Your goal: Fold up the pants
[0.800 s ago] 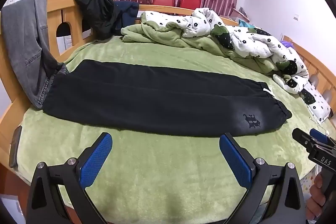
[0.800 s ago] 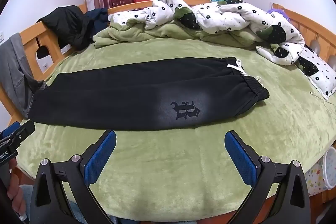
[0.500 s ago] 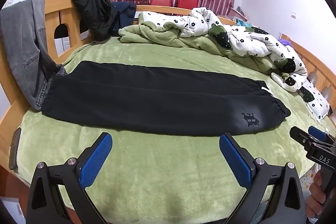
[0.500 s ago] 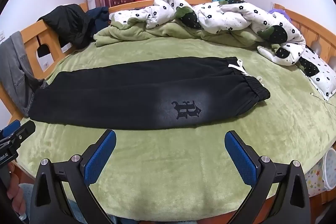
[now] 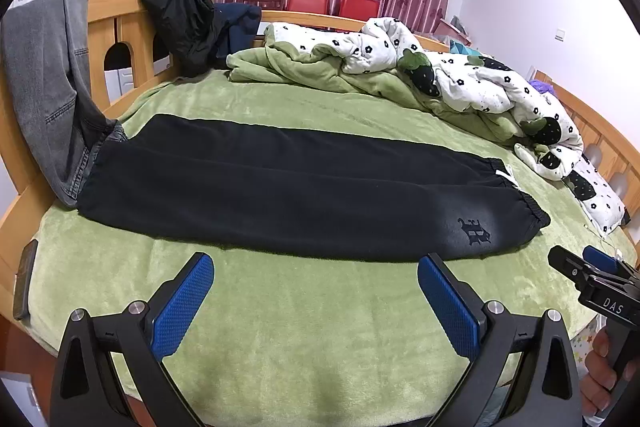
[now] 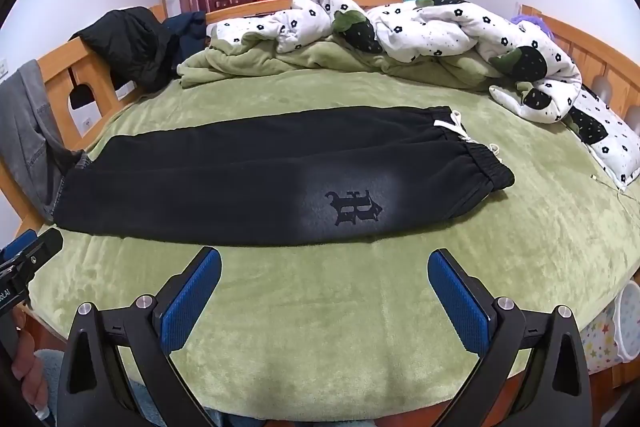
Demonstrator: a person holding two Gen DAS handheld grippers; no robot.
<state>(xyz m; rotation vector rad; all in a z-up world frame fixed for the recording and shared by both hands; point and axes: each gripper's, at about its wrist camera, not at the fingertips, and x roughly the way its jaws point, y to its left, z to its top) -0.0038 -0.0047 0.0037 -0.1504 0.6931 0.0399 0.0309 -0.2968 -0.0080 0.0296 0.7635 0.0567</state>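
Black pants (image 5: 288,187) lie flat and lengthwise on the green bed cover, one leg over the other, waistband with white drawstring at the right, leg ends at the left. A printed emblem (image 6: 354,207) sits near the waistband. The pants also show in the right wrist view (image 6: 248,179). My left gripper (image 5: 316,279) is open and empty, hovering over the near bed edge, short of the pants. My right gripper (image 6: 324,277) is open and empty, likewise short of the pants, below the emblem.
A bunched green blanket and white flowered duvet (image 5: 420,75) lie along the far side. Grey jeans (image 5: 44,79) and a dark jacket (image 5: 180,19) hang on the wooden footboard at left. A pillow (image 6: 604,143) lies at right. A phone (image 5: 24,279) rests on the left bed edge.
Both grippers have drawn back and risen slightly, so the pants look a little farther away. The pants have not moved and both grippers stay open.
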